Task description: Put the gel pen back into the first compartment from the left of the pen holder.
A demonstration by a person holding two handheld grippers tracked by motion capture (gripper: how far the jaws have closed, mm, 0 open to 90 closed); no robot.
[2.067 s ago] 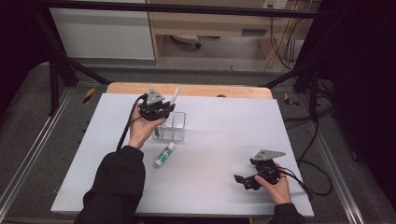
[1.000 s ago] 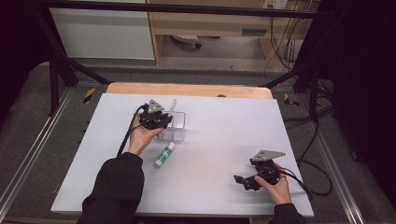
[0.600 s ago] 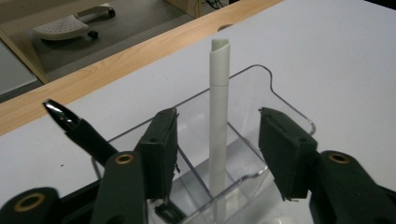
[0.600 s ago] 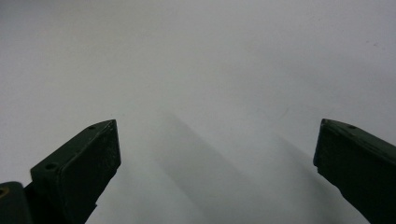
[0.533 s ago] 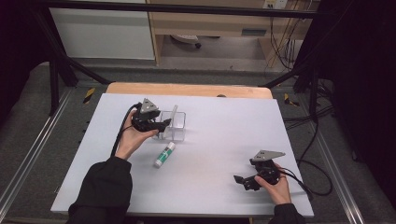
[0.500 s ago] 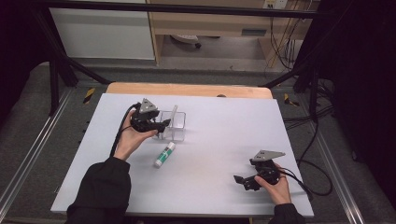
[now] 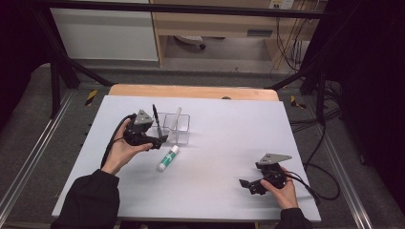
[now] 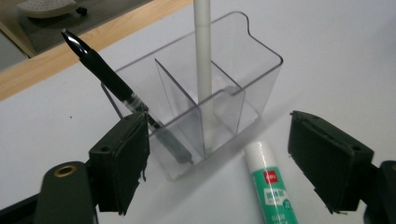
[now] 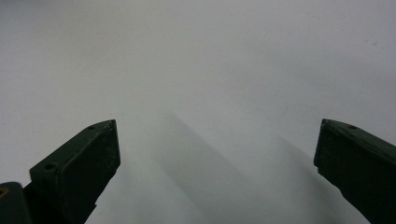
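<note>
- A clear plastic organizer [image 8: 201, 116] sits at the centre of the left gripper view, its thin transparent walls splitting it into compartments; in the high view it lies left of centre on the white table [image 7: 224, 138].
- A black pen [image 8: 122, 95] leans in the organizer's left-hand compartment, its glossy tip pointing to the upper left of the frame and its lower end resting on the floor of that compartment.
- A white pen [image 8: 202, 51] stands nearly upright in a compartment behind the middle divider, running out of the top of the frame; its barrel is smooth and matte.
- A glue stick [image 8: 271, 186] lies flat on the table at the lower centre-right of the left gripper view, just beside the organizer's front wall. It is a white cylinder with a green label.
- The left gripper [image 8: 233, 163] is released, its black blocky jaws standing wide apart on either side of the organizer's front and gripping nothing. In the high view the left hand [image 7: 119, 150] holds it just left of the organizer.
- The right gripper [image 9: 215, 163] is also released, jaws spread wide over bare, smooth white tabletop. In the high view it lies in the lower right of the frame, held by the right hand [image 7: 282, 190], well apart from the organizer.
- A strip of light wood [image 7: 191, 91] edges the table's far side.
</note>
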